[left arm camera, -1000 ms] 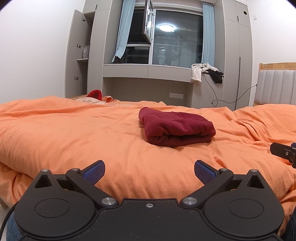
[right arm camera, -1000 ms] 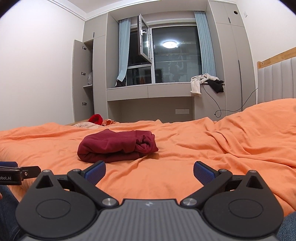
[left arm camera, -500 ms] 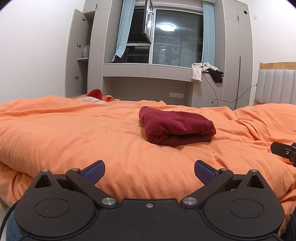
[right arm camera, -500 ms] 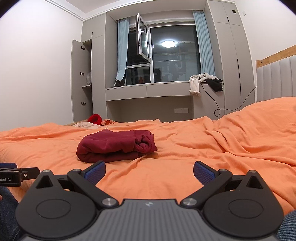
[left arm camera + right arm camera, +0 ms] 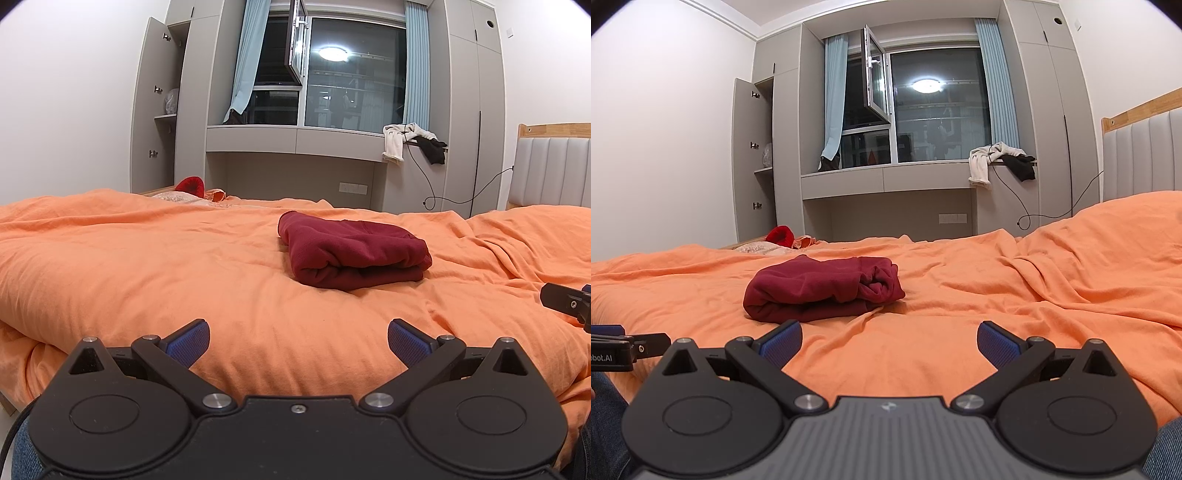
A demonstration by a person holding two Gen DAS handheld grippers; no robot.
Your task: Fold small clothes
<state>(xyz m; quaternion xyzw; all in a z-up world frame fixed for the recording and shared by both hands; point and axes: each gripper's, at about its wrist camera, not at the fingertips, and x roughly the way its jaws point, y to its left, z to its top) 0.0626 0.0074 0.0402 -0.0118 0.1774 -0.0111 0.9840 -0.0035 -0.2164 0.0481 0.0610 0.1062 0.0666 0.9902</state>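
Almost no movement since the earlier frames: in the right wrist view, garment [image 5: 823, 291] sits slightly higher in frame than a second ago; in the left wrist view, position unchanged. Both tools as wide apart as before.

Left tool [image 5: 298, 341]: jaws spread wide, nothing between the blue pads [image 5: 188, 341]. Right tool [image 5: 889, 341]: jaws likewise spread wide, empty. Both held low at the near edge of the bed [image 5: 129, 266], well apart from the garment.

Location of task item: one dark red garment [image 5: 351, 254], lying on the orange duvet [image 5: 1034, 295] near the middle of the bed, beyond both tools. Already doubled into a thick bundle; rounded fold toward the left tool, loose bunched ends toward the right tool.

Handling, as judged: soft knit, light, limp, not fragile, not slippery. Layers likely to slide apart if lifted by one layer only. Recommended hold: pinch through all layers at the two corners of the loose-ended side, or at the rounded fold for carrying. Soft duvet beneath the garment likely to catch in the pads; pinch shallow.

Count: garments on the duvet, one. Tools, two. Further cloth beyond the garment: one red item [image 5: 781, 234] at the far bed edge, white and black pieces on the window ledge [image 5: 1001, 162].
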